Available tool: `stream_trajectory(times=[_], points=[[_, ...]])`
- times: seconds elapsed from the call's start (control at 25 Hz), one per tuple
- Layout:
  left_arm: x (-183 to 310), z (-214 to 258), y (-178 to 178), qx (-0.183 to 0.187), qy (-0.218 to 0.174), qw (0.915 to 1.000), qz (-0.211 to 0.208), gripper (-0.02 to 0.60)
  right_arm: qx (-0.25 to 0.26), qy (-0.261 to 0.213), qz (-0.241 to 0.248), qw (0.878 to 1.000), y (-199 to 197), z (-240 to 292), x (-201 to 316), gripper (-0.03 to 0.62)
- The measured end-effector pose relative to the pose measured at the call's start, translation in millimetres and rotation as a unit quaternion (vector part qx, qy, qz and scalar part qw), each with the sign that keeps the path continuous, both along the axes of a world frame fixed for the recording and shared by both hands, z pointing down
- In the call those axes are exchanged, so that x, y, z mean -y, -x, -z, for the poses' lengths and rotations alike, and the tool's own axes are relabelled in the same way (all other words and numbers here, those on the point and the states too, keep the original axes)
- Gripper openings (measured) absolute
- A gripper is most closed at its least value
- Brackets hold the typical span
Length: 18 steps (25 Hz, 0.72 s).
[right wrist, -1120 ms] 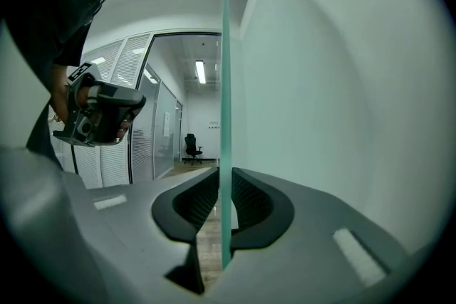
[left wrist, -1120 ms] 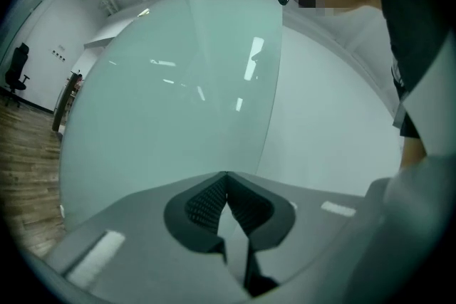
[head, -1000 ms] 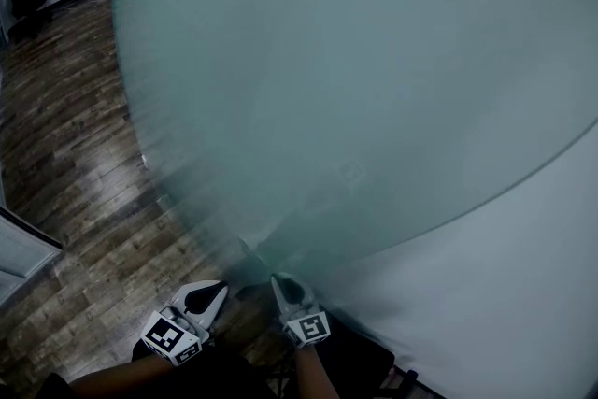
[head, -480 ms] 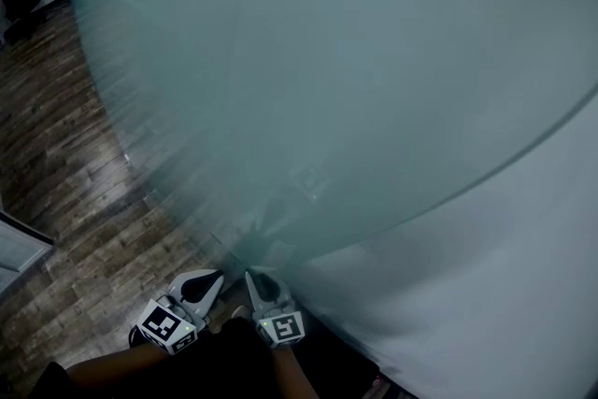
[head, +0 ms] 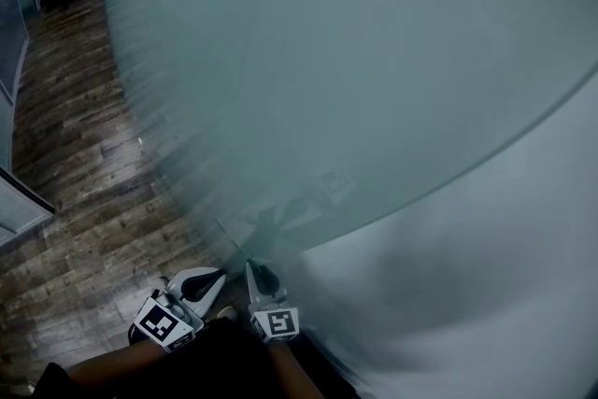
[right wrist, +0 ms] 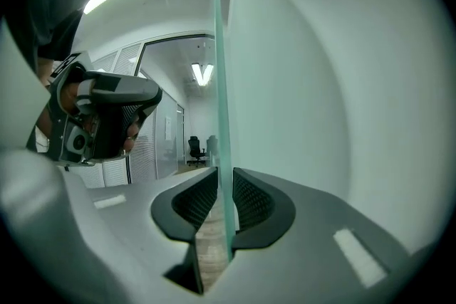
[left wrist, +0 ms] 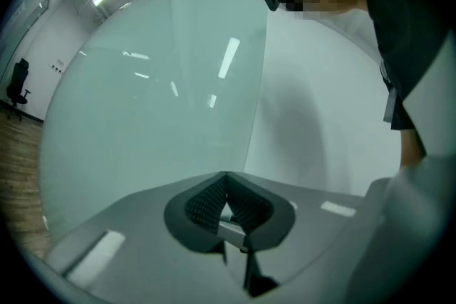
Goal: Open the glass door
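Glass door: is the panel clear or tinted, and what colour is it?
The glass door is frosted, pale blue-green. The head view shows it best.

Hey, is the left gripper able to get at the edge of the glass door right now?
Probably yes: nothing stands between the left gripper and the near edge of the glass door ahead. Its jaws are together, though, and the right gripper straddles that edge.

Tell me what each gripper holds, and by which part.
The right gripper clamps the glass door by its free vertical edge. The left gripper is shut on nothing.
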<state>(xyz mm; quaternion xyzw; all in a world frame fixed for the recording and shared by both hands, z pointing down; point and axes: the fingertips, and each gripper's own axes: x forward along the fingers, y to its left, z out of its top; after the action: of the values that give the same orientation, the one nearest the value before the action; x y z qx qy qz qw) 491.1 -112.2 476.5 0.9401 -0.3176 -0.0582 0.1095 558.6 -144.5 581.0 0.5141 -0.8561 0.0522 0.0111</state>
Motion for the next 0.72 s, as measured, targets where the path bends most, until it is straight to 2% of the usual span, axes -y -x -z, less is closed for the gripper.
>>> stream_trajectory(times=[0.12, 0.2, 0.28, 0.52, 0.72], points=[[7.0, 2.4, 0.8, -0.01, -0.002, 0.9998, 0.02, 0.0, -0.011, -0.002, 0.005, 1.0, -9.5, -0.1, 7.5, 0.069], [9.5, 13.4, 0.4, -0.016, -0.031, 0.9989, 0.031, 0.0, -0.016, 0.001, 0.009, 1.0, -15.0, 0.1, 11.2, 0.069], [8.4, 17.4, -1.7, 0.004, -0.046, 0.9981, 0.04, 0.0, -0.017, 0.002, 0.012, 1.0, -20.5, 3.0, 15.3, 0.067], [9.7, 6.6, -8.8, 0.004, -0.023, 0.999, 0.038, 0.0, 0.015, 0.011, 0.009, 1.0, -32.4, 0.6, 27.0, 0.074], [22.8, 14.0, -9.8, -0.016, -0.018, 0.998, 0.059, 0.0, -0.01, 0.002, 0.038, 0.999, -27.0, -1.5, 28.3, 0.068]])
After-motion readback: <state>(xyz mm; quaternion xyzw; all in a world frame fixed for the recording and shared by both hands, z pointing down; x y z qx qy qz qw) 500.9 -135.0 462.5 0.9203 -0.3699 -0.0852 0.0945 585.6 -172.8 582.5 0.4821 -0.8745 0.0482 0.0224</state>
